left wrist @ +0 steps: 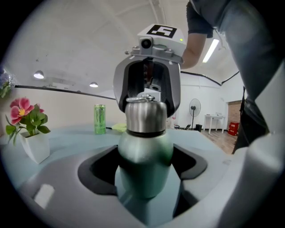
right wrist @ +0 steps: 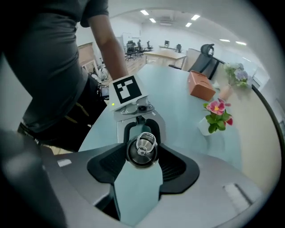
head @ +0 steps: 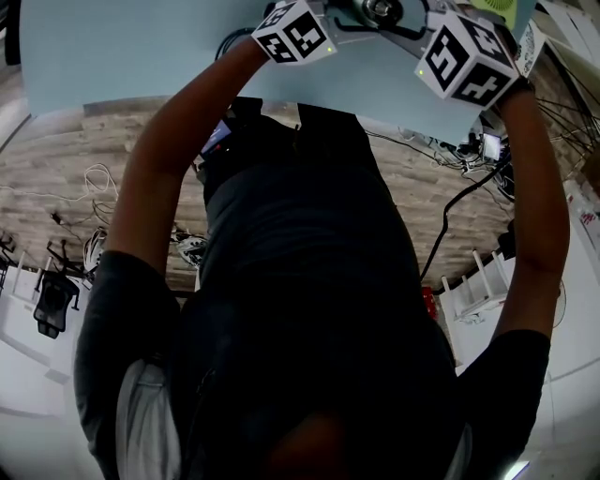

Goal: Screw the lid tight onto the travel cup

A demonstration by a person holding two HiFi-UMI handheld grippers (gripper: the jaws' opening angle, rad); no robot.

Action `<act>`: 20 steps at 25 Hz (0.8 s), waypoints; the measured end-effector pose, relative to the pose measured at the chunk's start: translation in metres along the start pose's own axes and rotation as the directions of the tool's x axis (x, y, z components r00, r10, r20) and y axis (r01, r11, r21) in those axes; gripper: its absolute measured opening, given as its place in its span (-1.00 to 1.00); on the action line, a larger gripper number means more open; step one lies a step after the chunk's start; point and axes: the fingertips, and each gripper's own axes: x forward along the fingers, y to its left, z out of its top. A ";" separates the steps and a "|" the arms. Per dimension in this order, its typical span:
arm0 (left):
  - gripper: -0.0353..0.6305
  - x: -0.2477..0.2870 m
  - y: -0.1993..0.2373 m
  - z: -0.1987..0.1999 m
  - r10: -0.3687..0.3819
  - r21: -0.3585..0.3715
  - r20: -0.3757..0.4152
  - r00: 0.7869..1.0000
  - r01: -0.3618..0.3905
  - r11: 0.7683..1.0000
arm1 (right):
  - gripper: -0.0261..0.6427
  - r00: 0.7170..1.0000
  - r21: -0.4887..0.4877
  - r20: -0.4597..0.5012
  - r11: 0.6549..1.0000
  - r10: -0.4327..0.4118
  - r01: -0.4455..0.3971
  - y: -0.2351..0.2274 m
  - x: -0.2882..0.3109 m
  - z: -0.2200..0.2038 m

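Observation:
A pale green travel cup [left wrist: 144, 156] stands upright between the jaws of my left gripper [left wrist: 144, 180], which is shut on its body. Its steel lid [left wrist: 146, 118] sits on the cup's neck. My right gripper [left wrist: 149, 89] comes in from the far side, its jaws closed around the lid. The right gripper view looks down on the lid [right wrist: 141, 150] and its ring handle, held in my right gripper [right wrist: 141, 156], with the left gripper [right wrist: 137, 116] just beyond. In the head view both grippers, left [head: 323, 21] and right [head: 427, 28], meet at the top edge over the table.
On the light blue table [right wrist: 178, 102] stand a green can [left wrist: 99, 119], a pink flower in a white pot [right wrist: 217, 116] and a brown box [right wrist: 201, 85]. Cables [head: 450, 150] lie on the wooden floor by the person's legs.

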 end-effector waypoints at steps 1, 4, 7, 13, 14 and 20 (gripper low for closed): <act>0.34 0.000 0.001 -0.001 -0.001 -0.001 0.000 1.000 0.001 1.000 | -0.23 0.999 0.059 0.023 0.998 -0.023 0.022 -0.003 -0.001 0.003; 0.34 0.000 0.003 -0.002 -0.002 -0.003 0.000 1.000 0.002 1.000 | -0.24 0.988 0.292 0.081 0.950 -0.135 0.106 -0.012 -0.002 0.004; 0.34 0.000 0.003 -0.002 -0.004 -0.005 0.001 1.000 0.004 1.000 | -0.23 0.950 0.574 0.101 0.797 -0.296 0.187 -0.018 -0.005 0.001; 0.34 0.000 0.004 -0.002 0.002 -0.006 0.002 1.000 -0.002 1.000 | -0.24 0.812 0.919 -0.004 0.317 -0.583 0.233 -0.023 -0.009 -0.011; 0.34 0.000 0.004 -0.002 0.004 -0.006 0.001 1.000 -0.004 1.000 | -0.24 0.792 0.932 -0.023 0.274 -0.610 0.238 -0.022 -0.009 -0.013; 0.34 0.002 0.004 -0.002 0.005 -0.007 0.001 1.000 -0.005 1.000 | -0.24 0.768 0.943 -0.033 0.234 -0.640 0.236 -0.022 -0.010 -0.016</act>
